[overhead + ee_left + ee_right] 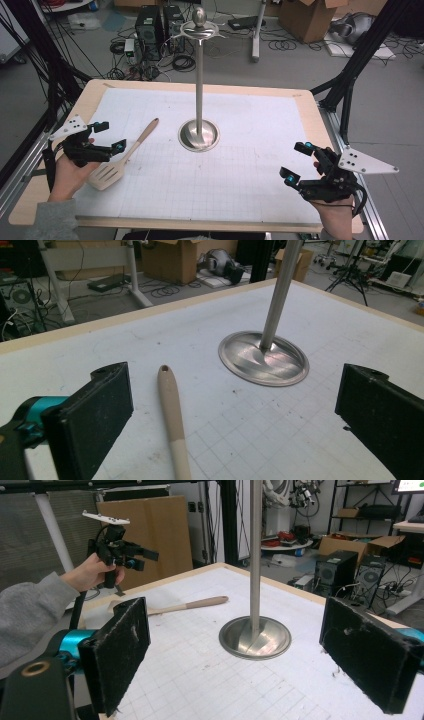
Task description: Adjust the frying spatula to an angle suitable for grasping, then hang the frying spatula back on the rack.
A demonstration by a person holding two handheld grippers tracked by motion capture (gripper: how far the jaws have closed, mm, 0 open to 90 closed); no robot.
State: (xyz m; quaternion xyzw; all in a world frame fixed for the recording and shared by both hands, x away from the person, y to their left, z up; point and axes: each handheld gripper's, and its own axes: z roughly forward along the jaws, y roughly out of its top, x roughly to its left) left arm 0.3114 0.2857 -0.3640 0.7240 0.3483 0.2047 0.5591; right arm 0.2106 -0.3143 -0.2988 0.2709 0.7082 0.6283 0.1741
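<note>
A beige slotted spatula [118, 161] lies flat on the white grid mat [240, 165], left of centre, its handle [172, 420] pointing toward a tall steel stand [199, 90] with a round base [263, 357]. My left gripper [110, 136] hovers open just left of and above the spatula, whose handle runs between its pads [95, 417]. My right gripper [296, 161] is open near the front right corner with nothing between its pads [122, 647]. From there I see the stand base [255, 637], the spatula [182, 605] and the left gripper [142, 559] farther off.
The stand carries a ring of hooks and a knob at its top [199, 25]. The wooden table edge [200, 88] borders the mat. Black frame struts [357, 65], computer towers [150, 25], cables and cardboard boxes [310, 17] stand on the floor beyond.
</note>
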